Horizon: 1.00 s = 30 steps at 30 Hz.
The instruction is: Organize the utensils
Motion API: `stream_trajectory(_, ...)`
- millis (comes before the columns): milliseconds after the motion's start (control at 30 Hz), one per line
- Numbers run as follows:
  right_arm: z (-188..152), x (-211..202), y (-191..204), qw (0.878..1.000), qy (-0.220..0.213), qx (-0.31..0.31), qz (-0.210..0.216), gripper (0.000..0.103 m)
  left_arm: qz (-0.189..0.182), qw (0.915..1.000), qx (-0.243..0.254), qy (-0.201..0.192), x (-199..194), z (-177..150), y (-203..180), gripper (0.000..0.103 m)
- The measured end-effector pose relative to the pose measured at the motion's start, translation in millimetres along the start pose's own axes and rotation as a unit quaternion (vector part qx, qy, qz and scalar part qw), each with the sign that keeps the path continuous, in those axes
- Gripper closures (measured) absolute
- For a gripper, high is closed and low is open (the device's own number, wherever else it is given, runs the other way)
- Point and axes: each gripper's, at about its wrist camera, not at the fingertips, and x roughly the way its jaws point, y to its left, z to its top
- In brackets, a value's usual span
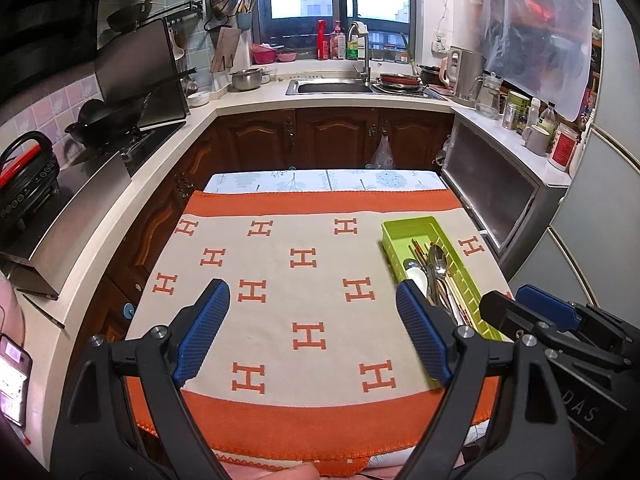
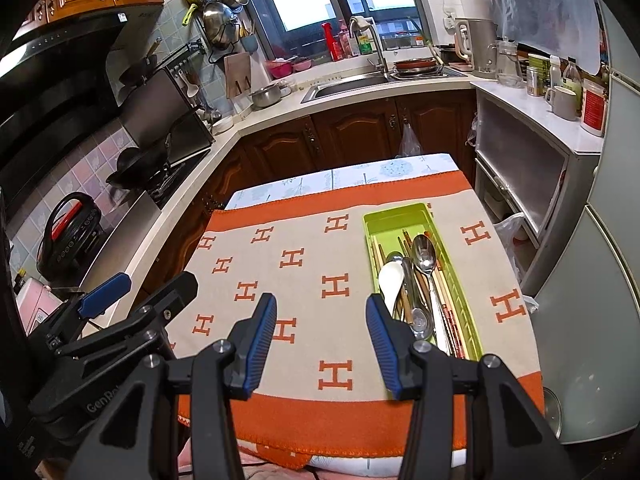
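A lime-green slotted utensil tray [image 1: 404, 227] [image 2: 394, 216] lies on the right side of the table. Inside it lie a white ceramic spoon [image 2: 390, 278] [image 1: 418, 278], metal spoons [image 2: 425, 254] [image 1: 438, 258] and several chopsticks [image 2: 444, 296]. My left gripper [image 1: 312, 308] hovers open above the cloth, left of the tray, nothing between its blue pads. My right gripper [image 2: 322, 320] is open too, its right finger just beside the tray's near left edge. Each gripper shows at the edge of the other's view.
The table wears an orange and beige cloth [image 1: 280, 280] [image 2: 304, 280] with H marks. Counters run along the left and far side, with a wok on the stove [image 1: 108, 120] and a sink [image 1: 334, 87]. A steel cabinet [image 1: 492, 196] and fridge [image 2: 592, 280] stand right.
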Motion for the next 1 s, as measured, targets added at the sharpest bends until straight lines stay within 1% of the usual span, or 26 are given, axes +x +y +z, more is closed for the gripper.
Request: stream_trajectory(1000, 0.1, 3.4, 3.9, 1.0, 0.003, 0.002, 0.001, 0.056, -0.002, 1.0, -0.002, 0.002, -0.7, -1.2, 3.3, 0.019)
